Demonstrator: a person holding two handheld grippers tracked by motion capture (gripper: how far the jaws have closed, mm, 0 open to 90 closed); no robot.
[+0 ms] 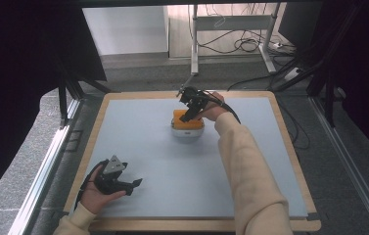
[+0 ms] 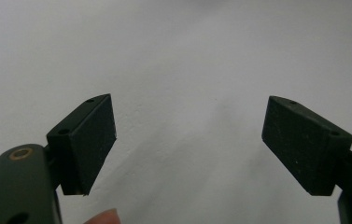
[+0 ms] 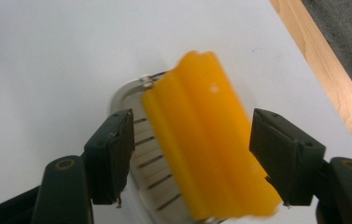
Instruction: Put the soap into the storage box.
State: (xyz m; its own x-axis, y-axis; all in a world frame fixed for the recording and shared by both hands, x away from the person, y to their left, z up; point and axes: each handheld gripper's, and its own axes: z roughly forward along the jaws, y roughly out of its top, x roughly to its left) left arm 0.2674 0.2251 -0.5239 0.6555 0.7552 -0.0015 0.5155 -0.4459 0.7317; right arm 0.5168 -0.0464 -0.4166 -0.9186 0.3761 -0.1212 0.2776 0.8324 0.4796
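Observation:
An orange ridged block [image 1: 188, 121] [image 3: 208, 140] lies on a white round dish with a slotted rack [image 1: 187, 133] [image 3: 152, 163] near the table's far middle. My right gripper [image 1: 189, 115] [image 3: 192, 158] hovers just over it, open, one jaw on each side of the block and a gap to each. My left gripper [image 1: 132, 185] [image 2: 190, 144] rests near the front left of the table, open, with bare table surface between its jaws.
The pale blue table top [image 1: 172, 166] has a wooden rim [image 1: 289, 147] [image 3: 332, 79]. A metal stand [image 1: 194, 39] and cables [image 1: 241, 44] lie on the floor beyond the far edge.

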